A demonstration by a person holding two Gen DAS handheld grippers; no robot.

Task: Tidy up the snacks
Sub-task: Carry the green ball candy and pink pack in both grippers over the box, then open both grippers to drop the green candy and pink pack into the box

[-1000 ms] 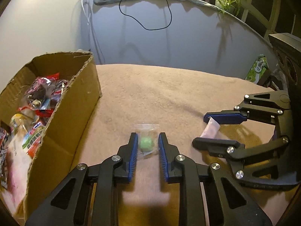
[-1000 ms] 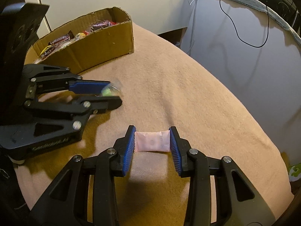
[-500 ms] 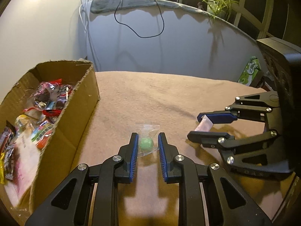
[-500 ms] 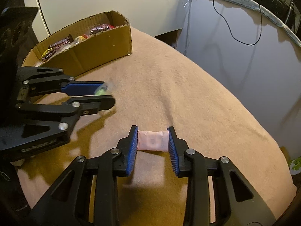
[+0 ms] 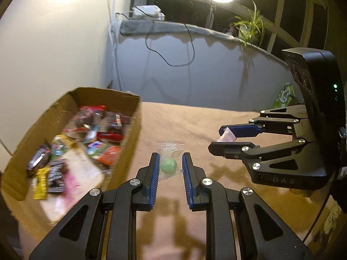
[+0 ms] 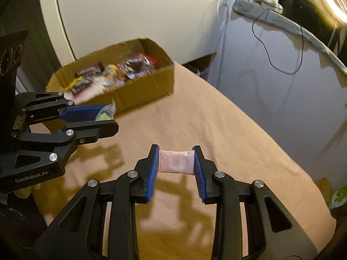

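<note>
Left gripper (image 5: 169,166) jaws narrow, pinching clear bag (image 5: 169,154) with green candy between pads: light, slippery film; right gripper (image 6: 176,160) jaws squeezing soft pink packet (image 6: 176,161) by ends; cardboard box (image 5: 128,151) just left of left jaws

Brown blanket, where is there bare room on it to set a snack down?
The blanket is bare from the cardboard box across to its far edge and under both tongs. The box itself is crowded with wrapped snacks.
</note>
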